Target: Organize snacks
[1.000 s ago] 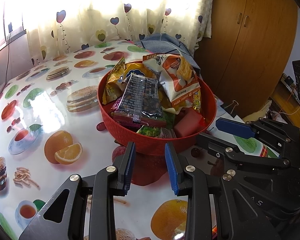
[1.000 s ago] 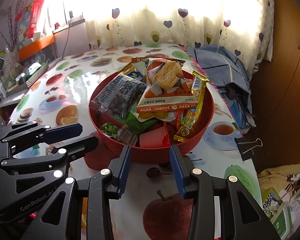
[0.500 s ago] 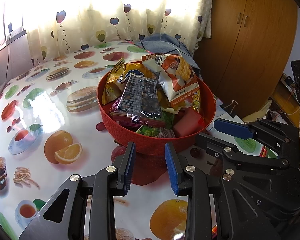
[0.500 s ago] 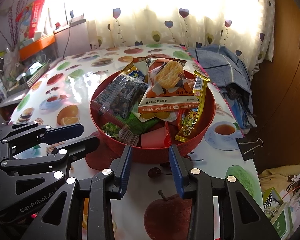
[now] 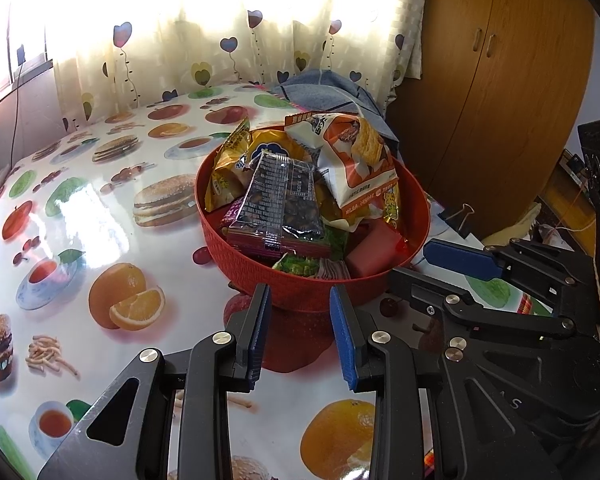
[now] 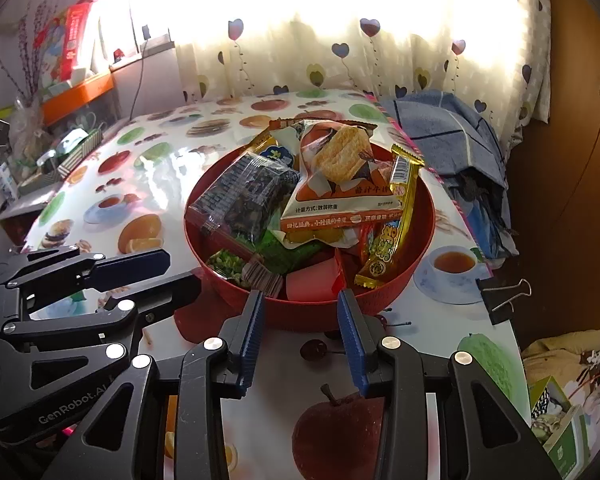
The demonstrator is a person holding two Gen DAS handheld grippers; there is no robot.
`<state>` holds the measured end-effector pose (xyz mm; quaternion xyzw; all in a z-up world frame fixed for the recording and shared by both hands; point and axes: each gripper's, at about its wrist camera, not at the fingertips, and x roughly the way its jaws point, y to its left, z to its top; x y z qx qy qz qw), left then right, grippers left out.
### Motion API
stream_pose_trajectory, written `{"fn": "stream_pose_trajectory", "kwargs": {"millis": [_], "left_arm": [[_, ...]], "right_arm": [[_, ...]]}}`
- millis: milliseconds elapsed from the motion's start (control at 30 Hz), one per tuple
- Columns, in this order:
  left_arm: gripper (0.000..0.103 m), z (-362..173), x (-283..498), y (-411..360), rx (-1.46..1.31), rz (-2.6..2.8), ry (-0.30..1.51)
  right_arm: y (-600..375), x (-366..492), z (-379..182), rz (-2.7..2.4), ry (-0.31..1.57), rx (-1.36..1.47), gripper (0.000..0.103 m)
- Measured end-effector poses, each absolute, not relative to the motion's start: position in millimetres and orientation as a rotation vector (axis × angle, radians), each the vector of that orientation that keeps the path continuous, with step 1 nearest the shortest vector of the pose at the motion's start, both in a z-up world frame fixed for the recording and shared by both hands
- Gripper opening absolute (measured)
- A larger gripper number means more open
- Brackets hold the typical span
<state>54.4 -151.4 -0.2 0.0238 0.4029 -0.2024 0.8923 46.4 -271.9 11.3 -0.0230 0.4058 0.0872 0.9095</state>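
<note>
Right wrist: "GenRobot.AI" hand-held gripper [image 6: 160, 270]

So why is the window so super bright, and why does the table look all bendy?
In both wrist views, daylight through the curtain washes it out to white. In the left wrist view it leaves a shiny glare patch on the tablecloth. The fisheye lenses curve everything near the edges, like the wardrobe, with dark corners.
</note>
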Motion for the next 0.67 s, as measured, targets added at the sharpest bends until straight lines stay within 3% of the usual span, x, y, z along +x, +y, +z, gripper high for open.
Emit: {"fn": "stream_pose_trajectory", "kwargs": {"millis": [667], "left_arm": [[0.032, 0.6, 56.3, -151.5, 0.043, -0.438, 0.808]], "right_arm": [[-270.0, 53.1, 12.1, 0.189, 0.852, -0.049, 0.036]]}}
